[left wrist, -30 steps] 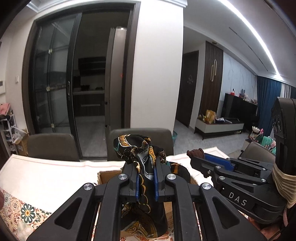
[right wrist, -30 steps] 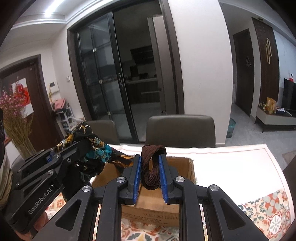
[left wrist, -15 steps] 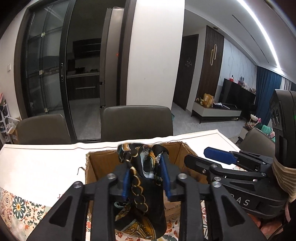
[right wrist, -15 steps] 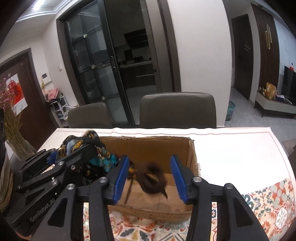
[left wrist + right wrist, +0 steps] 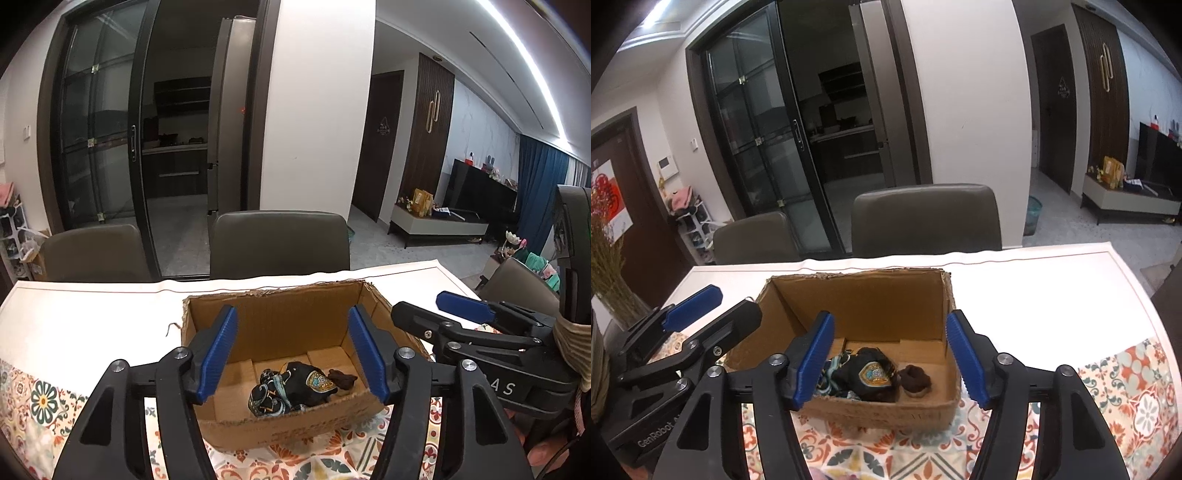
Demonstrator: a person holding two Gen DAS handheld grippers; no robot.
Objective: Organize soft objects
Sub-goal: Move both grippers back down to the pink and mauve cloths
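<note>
An open cardboard box [image 5: 280, 317] [image 5: 860, 295] stands on the table. A black patterned scarf [image 5: 291, 386] [image 5: 864, 376] lies bunched on its floor. A small dark brown knitted piece [image 5: 341, 378] [image 5: 915, 380] lies just right of it. My left gripper [image 5: 293, 354] is open and empty above the box's near edge; it also shows at the left of the right wrist view [image 5: 713, 306]. My right gripper [image 5: 892, 360] is open and empty above the box; it also shows at the right of the left wrist view [image 5: 439, 306].
The table [image 5: 1034, 295] has a white cloth with a floral tiled border [image 5: 1137, 387]. Two grey chairs [image 5: 280, 243] [image 5: 96, 253] stand at the far side. A vase of dried stems [image 5: 609, 280] stands at the far left.
Both grippers opened. The scarf dropped from the left gripper and the brown piece from the right gripper into the box. Both views tilted down toward the box.
</note>
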